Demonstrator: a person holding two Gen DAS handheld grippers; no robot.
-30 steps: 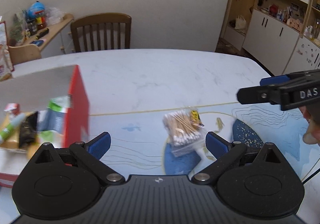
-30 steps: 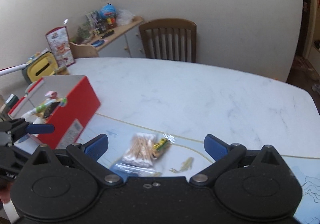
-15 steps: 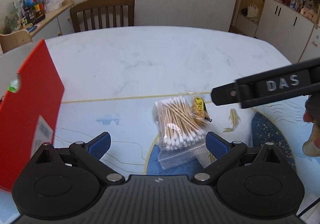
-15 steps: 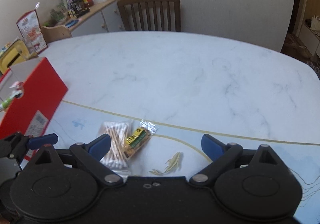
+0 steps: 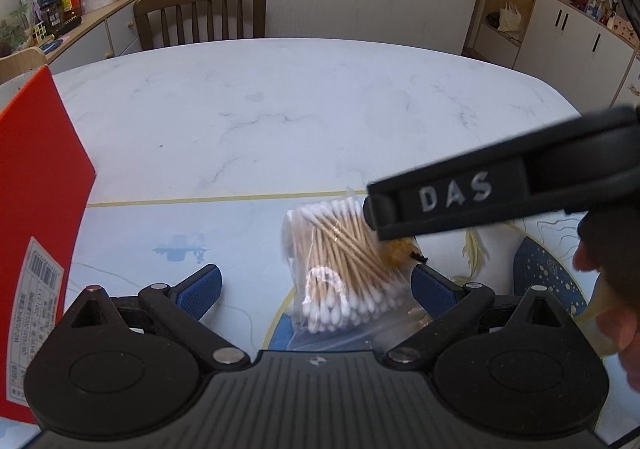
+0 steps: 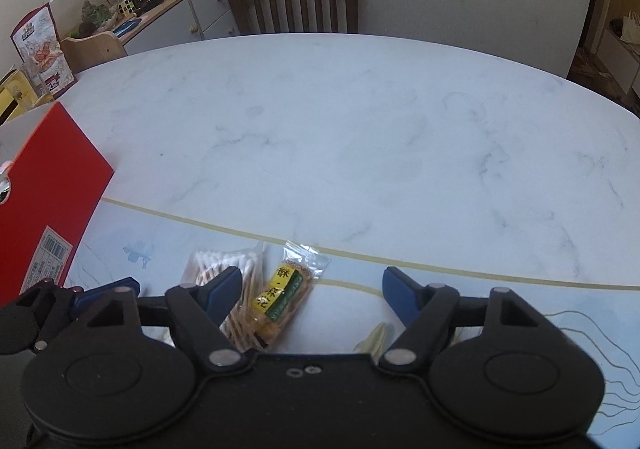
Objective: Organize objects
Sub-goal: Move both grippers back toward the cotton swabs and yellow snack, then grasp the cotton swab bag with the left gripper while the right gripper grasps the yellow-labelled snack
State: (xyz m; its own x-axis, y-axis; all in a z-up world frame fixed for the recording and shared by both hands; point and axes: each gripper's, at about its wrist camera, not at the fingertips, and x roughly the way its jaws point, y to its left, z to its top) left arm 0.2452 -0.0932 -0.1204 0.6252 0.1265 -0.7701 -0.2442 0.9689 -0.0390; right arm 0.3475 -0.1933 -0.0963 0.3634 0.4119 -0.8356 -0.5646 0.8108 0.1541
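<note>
Left wrist view: clear bag (image 5: 344, 281) holds cotton swabs; left gripper (image 5: 316, 289) wide; right gripper (image 6: 312, 289) closing, unladen.

Red box (image 5: 36, 217) cut off at the left edge, contents hidden. Snack packet (image 5: 400, 253) mostly hidden behind right gripper (image 6: 312, 285). Label print (image 5: 32, 309) too small to read.

Items on the tabletop (image 6: 360, 129)

Clear bag of cotton swabs (image 5: 340, 269) touches the yellow snack packet (image 6: 282, 295) on its right; red cardboard box (image 6: 44, 209) stands well left.
</note>
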